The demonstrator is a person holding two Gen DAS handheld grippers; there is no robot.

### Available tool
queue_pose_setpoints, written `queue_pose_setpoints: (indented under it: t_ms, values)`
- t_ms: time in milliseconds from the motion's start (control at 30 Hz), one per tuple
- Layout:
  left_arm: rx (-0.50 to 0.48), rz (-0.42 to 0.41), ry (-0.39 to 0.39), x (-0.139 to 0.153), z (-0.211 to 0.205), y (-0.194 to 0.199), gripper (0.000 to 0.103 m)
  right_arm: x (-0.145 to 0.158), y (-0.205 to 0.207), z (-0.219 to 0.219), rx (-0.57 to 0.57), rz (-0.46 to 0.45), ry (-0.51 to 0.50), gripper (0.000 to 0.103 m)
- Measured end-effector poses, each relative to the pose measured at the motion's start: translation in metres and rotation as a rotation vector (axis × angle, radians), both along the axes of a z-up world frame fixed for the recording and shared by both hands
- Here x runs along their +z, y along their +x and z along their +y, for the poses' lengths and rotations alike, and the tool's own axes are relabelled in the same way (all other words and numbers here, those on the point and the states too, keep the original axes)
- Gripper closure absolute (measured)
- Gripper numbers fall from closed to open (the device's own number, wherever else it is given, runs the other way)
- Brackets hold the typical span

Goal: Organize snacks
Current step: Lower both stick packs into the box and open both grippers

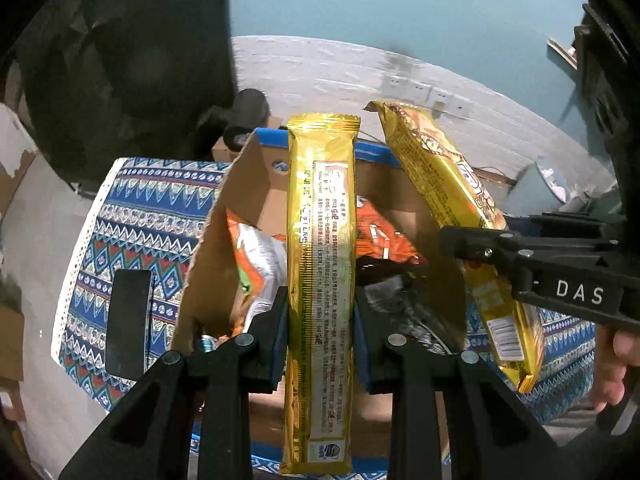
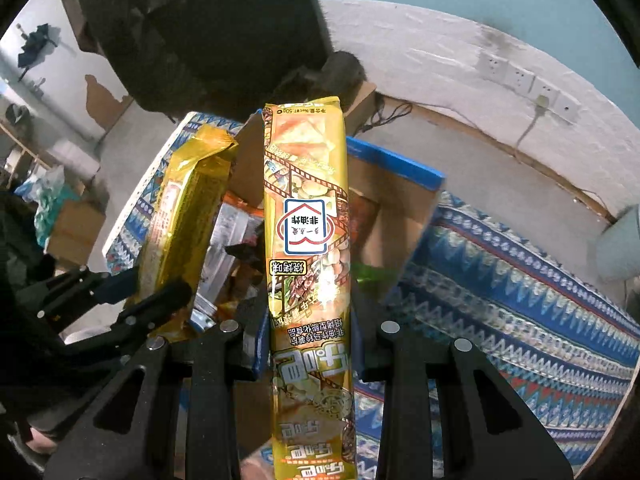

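We hold both grippers angled steeply downward over the open cardboard box (image 1: 256, 176). The left gripper (image 1: 320, 336) is clamped on a long gold snack pack (image 1: 320, 240), printed back facing us. The right gripper (image 2: 310, 332) is clamped on a matching gold snack pack (image 2: 306, 208). Loose snack bags (image 1: 256, 256) lie inside the box, which rests on a patterned cloth (image 1: 136, 216).

Black plastic left gripper (image 1: 320, 336) and right gripper (image 2: 310, 344) (silver screws, white "DAS" lettering)
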State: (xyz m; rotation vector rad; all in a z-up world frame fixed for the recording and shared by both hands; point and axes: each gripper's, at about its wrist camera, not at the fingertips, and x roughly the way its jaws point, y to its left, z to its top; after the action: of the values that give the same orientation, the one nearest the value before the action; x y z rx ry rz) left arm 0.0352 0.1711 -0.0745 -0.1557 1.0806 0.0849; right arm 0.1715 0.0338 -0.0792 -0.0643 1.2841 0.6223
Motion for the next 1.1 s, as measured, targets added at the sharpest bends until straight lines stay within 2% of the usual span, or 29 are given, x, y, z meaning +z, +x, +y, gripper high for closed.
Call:
queue_pose_setpoints:
  t_ms: [200,367,400,433,467,500,567,633,800,1100]
  values:
    - [0.036,0.019,-0.027,-0.008,0.015,0.002,0.074,-0.006,0.003,0.021,0.01,0.03,0.013,0.073]
    - [0.065,0.034,-0.047,-0.011,0.023,0.0,0.073,-0.005,0.003,0.031,0.023,0.056,0.045,0.065]
    - [0.069,0.034,-0.046,-0.01,0.023,-0.001,0.07,-0.003,0.003,0.031,0.024,0.056,0.058,0.061]
    - [0.07,0.034,-0.046,-0.009,0.023,-0.002,0.062,0.0,0.003,0.03,0.026,0.057,0.07,0.055]
    - [0.072,0.034,-0.045,-0.007,0.023,-0.003,0.057,0.003,0.002,0.03,0.025,0.049,0.071,0.054]
    - [0.076,0.028,-0.04,-0.003,0.022,-0.004,0.048,0.006,0.0,0.028,0.025,0.037,0.068,0.053]
    - [0.074,0.009,-0.027,0.004,0.019,-0.007,0.042,0.013,-0.002,0.024,0.027,0.014,0.064,0.051]
    - [0.07,0.003,-0.013,0.009,0.016,-0.008,0.032,0.02,-0.006,0.019,0.026,-0.004,0.064,0.046]
    - [0.067,-0.02,-0.016,0.023,0.01,-0.017,0.025,0.037,-0.014,0.003,0.015,-0.067,0.045,0.037]
    - [0.056,-0.064,0.001,0.047,-0.008,-0.033,0.021,0.061,-0.043,-0.032,0.025,-0.174,0.024,0.031]
